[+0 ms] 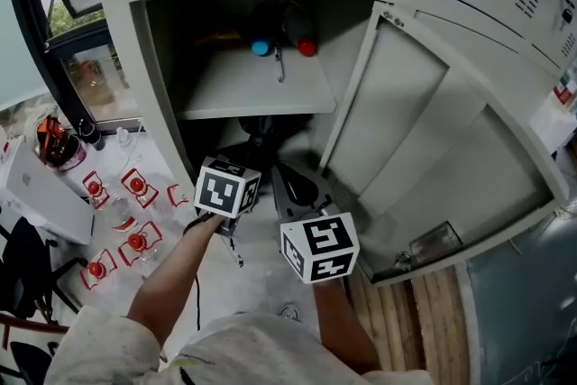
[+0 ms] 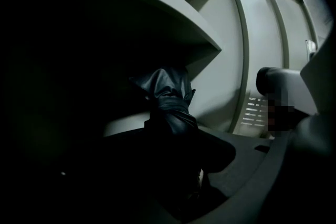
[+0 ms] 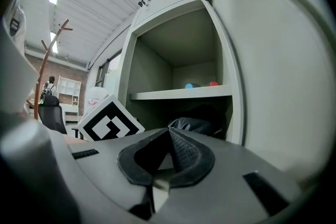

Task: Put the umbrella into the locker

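Note:
The black folded umbrella (image 1: 259, 129) (image 2: 169, 107) (image 3: 191, 124) reaches into the dark lower compartment of the open grey locker (image 1: 162, 104), under its shelf (image 1: 261, 90). My left gripper (image 1: 236, 169) (image 2: 178, 176) points into that compartment. Its jaws stand wide and the umbrella's near end fills the gap between them; the left jaw is lost in shadow. To its right, my right gripper (image 1: 297, 185) (image 3: 169, 136) hangs level before the locker mouth. Its pads (image 3: 184, 152) meet with nothing between them.
A blue-tipped item (image 1: 261, 47) and a red-tipped one (image 1: 306, 46) lie at the back of the shelf. The locker door (image 1: 424, 140) stands swung open at the right. On the floor at the left are red-capped packs (image 1: 135, 185) and a white box (image 1: 45, 194).

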`<state>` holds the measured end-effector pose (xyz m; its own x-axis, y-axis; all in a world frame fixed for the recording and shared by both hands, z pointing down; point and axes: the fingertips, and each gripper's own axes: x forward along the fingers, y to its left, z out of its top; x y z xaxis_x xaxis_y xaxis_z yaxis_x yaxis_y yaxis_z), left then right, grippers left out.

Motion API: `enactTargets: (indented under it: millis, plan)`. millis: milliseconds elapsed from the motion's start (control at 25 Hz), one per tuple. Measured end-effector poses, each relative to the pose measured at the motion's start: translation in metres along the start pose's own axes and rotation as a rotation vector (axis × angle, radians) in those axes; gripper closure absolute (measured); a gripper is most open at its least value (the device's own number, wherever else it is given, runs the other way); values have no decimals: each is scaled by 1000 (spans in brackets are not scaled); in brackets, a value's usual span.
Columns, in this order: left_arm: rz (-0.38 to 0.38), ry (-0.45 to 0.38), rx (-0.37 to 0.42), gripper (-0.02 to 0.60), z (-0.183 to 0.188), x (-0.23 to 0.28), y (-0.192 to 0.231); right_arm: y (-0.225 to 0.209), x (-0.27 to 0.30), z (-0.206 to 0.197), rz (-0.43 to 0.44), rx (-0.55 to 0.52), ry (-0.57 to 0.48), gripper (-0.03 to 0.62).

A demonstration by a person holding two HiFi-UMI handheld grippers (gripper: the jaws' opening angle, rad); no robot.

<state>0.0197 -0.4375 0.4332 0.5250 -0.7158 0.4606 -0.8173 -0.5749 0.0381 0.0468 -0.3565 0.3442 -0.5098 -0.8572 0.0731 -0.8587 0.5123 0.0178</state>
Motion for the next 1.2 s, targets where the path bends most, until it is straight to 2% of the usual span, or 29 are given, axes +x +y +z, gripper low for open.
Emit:
enactTargets:
  millis: [360,800,1200]
  plan:
    - [33,35,90,342,10,18,8,-6,7,-1,27,8,-6,591]
    - [69,72,143,342,20,34,26,-13,6,-4,20,25,-10,591]
    - [113,141,187,342,17,47,39,-20,1,-5,4,22,1,591]
